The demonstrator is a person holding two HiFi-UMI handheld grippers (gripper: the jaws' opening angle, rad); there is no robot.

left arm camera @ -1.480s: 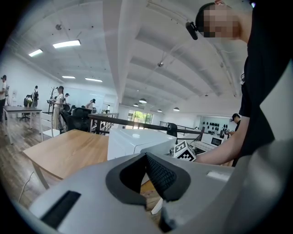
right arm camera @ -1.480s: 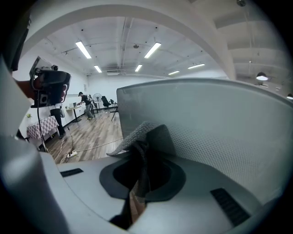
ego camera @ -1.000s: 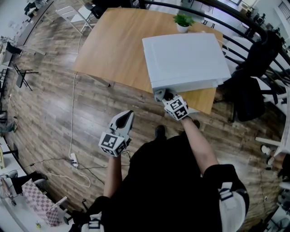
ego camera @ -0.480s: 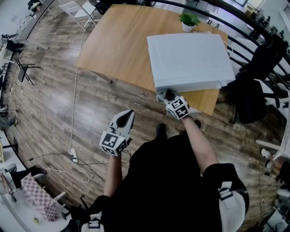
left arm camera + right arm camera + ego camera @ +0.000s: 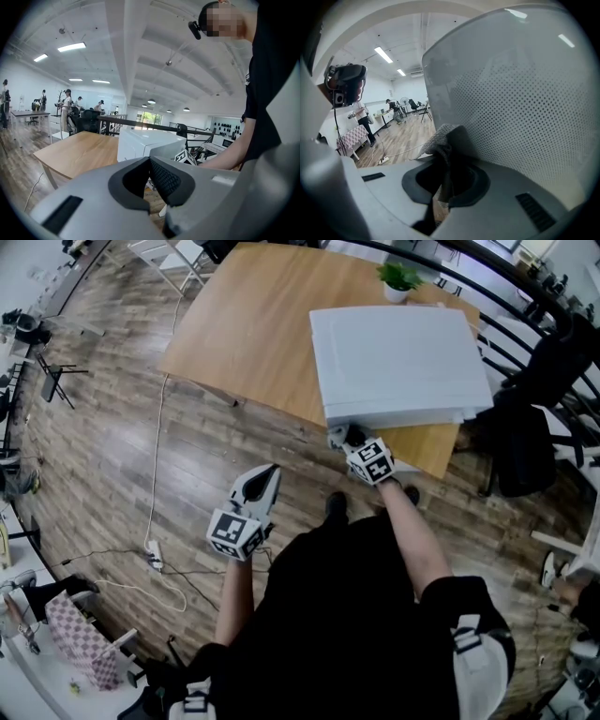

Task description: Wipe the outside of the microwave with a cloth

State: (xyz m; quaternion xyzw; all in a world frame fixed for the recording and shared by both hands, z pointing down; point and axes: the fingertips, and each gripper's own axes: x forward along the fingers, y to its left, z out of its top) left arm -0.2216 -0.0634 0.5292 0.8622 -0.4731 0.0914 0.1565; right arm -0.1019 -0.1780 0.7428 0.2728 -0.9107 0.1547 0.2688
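The white microwave (image 5: 394, 357) stands on the wooden table (image 5: 244, 329), seen from above in the head view. My right gripper (image 5: 342, 439) is at the microwave's front lower left corner, shut on a grey cloth (image 5: 443, 140). In the right gripper view the cloth is pressed against the dotted door glass of the microwave (image 5: 525, 108). My left gripper (image 5: 262, 482) hangs over the floor to the left, away from the table, shut with nothing in it. The left gripper view shows the microwave (image 5: 147, 143) ahead on the table (image 5: 77, 154).
A small potted plant (image 5: 401, 279) sits behind the microwave. A black chair (image 5: 525, 442) stands right of the table by a dark railing (image 5: 487, 287). A white cable and power strip (image 5: 155, 559) lie on the wood floor at the left. Other people stand far off.
The right gripper with the cloth has stayed at the microwave's front corner, with only a slight shift of view. The left gripper has not moved.
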